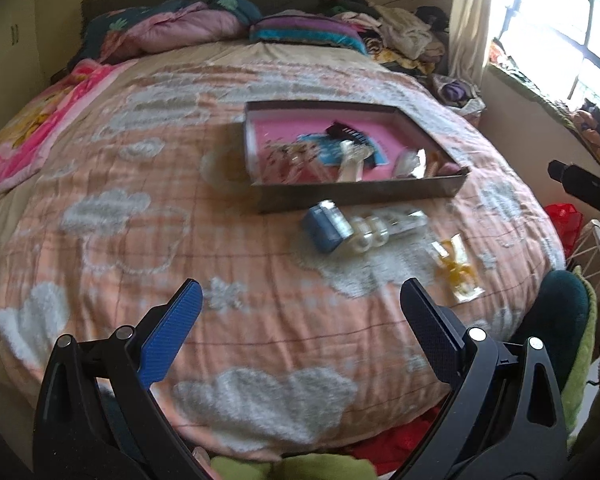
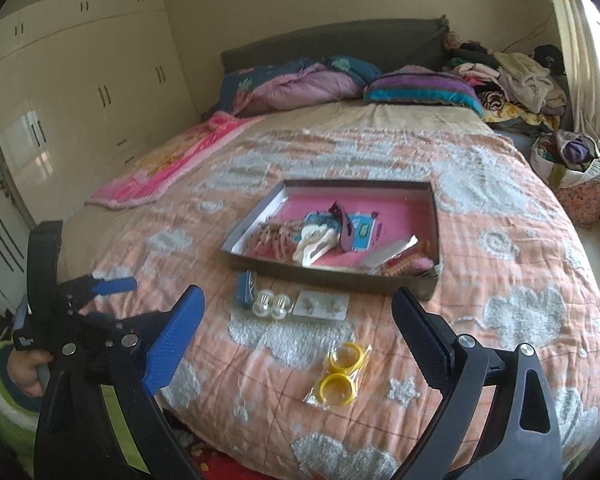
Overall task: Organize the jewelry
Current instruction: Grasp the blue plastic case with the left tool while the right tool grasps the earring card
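Note:
A shallow cardboard box with a pink floor (image 1: 452, 190) (image 2: 428, 282) lies on the bed and holds hair clips, cards and small packets. In front of it on the bedspread lie a small blue box (image 1: 326, 228) (image 2: 246, 289), a pair of clear round earrings (image 1: 368, 236) (image 2: 272, 305), a white earring card (image 2: 321, 305) and a clear bag with yellow bangles (image 1: 458, 268) (image 2: 340, 374). My left gripper (image 1: 300, 300) hangs open over the near bedspread, short of these items. My right gripper (image 2: 300, 308) is open too, with the yellow bangles lying between its fingers in the right wrist view.
The bed carries an orange cloud-pattern bedspread (image 1: 140, 216) (image 2: 500, 264), a pink blanket (image 2: 172, 160) and pillows at the head. Piled clothes (image 2: 512, 76) and a cloth bag (image 2: 572, 160) sit at the far right. Cream wardrobes (image 2: 80, 80) line the left wall; a window (image 1: 560, 20) is at right.

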{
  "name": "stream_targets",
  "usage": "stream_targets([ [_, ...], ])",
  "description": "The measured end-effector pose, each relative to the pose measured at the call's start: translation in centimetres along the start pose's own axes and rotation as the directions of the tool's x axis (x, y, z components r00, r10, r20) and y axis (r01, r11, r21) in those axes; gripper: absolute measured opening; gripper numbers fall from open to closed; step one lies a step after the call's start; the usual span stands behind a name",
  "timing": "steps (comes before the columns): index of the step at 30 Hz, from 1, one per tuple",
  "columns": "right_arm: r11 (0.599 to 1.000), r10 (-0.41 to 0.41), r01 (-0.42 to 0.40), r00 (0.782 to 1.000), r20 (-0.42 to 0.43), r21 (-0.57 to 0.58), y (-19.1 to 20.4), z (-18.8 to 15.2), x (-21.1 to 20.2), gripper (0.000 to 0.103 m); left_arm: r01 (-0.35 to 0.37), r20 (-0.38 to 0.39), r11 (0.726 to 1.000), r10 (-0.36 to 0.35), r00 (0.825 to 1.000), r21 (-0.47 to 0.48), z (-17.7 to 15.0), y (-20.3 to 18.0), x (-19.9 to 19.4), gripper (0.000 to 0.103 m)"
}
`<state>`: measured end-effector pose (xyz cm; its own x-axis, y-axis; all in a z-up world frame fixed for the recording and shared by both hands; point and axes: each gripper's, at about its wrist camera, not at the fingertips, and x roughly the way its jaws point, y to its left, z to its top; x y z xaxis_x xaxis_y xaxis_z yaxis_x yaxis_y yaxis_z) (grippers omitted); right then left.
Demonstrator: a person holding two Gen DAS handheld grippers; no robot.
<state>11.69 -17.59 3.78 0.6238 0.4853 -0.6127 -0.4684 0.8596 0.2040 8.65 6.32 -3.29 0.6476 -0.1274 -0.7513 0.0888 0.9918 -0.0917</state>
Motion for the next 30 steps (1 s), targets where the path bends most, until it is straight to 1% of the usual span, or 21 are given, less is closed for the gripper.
stream_targets([
  [3, 1.0, 0.006, -0.006, 0.999, -0.034, -0.009, 0.3, -0.6, 1.4, 0.094, -0.025, -0.009, 1.0, 0.024, 1.0, -0.019, -0.3, 0.9, 0.4, 0.093],
  [6, 1.0, 0.01, -0.011, 0.998, -0.063, -0.015, 0.3, -1.4, 2.6, 0.094, -0.033, -0.023, 0.999, 0.032, 0.999, -0.04, -0.4, 1.5, 1.0, 0.093],
  [8, 1.0, 0.009, -0.01, 0.997, -0.082, -0.009, 0.1, -1.8, 3.4, 0.094, -0.015, -0.029, 0.998, 0.013, 0.999, -0.059, -0.3, 1.8, 1.3, 0.093],
  [10, 1.0, 0.006, -0.007, 0.995, -0.096, -0.003, -0.2, -2.2, 3.9, 0.094, -0.015, -0.039, 0.997, 0.013, 0.999, -0.069, -0.1, 1.9, 1.8, 0.093],
  [16, 0.999, -0.01, 0.014, 0.992, -0.127, 0.032, -1.9, -3.2, 5.3, 0.094, 0.038, -0.07, 0.992, -0.047, 0.996, -0.117, 0.9, 2.4, 3.8, 0.093],
  [21, 0.998, -0.029, 0.037, 0.989, -0.144, 0.051, -3.2, -3.6, 6.3, 0.094, 0.074, -0.092, 0.99, -0.086, 0.992, -0.122, 2.0, 1.8, 5.7, 0.092],
  [23, 0.997, -0.037, 0.046, 0.987, -0.153, 0.057, -3.6, -3.7, 6.7, 0.094, 0.082, -0.101, 0.991, -0.093, 0.99, -0.108, 2.5, 1.2, 6.3, 0.088],
  [25, 0.997, -0.039, 0.049, 0.986, -0.16, 0.054, -3.8, -3.9, 7.2, 0.094, 0.099, -0.113, 0.99, -0.11, 0.987, -0.096, 3.1, 0.5, 7.1, 0.08],
  [26, 0.997, -0.051, 0.06, 0.985, -0.168, 0.05, -4.0, -4.0, 7.6, 0.094, 0.108, -0.119, 0.99, -0.119, 0.986, -0.093, 3.4, 0.2, 7.5, 0.077],
  [28, 0.997, -0.058, 0.067, 0.983, -0.173, 0.047, -4.1, -4.1, 7.9, 0.094, 0.13, -0.132, 0.985, -0.144, 0.981, -0.111, 4.0, -0.2, 8.5, 0.064],
  [29, 0.996, -0.061, 0.07, 0.983, -0.176, 0.049, -4.2, -4.1, 8.0, 0.094, 0.139, -0.136, 0.982, -0.156, 0.978, -0.126, 4.3, -0.2, 8.8, 0.061],
  [30, 0.996, -0.059, 0.069, 0.982, -0.178, 0.051, -4.3, -4.2, 8.1, 0.094, 0.158, -0.139, 0.976, -0.18, 0.974, -0.152, 4.7, -0.2, 9.3, 0.056],
])
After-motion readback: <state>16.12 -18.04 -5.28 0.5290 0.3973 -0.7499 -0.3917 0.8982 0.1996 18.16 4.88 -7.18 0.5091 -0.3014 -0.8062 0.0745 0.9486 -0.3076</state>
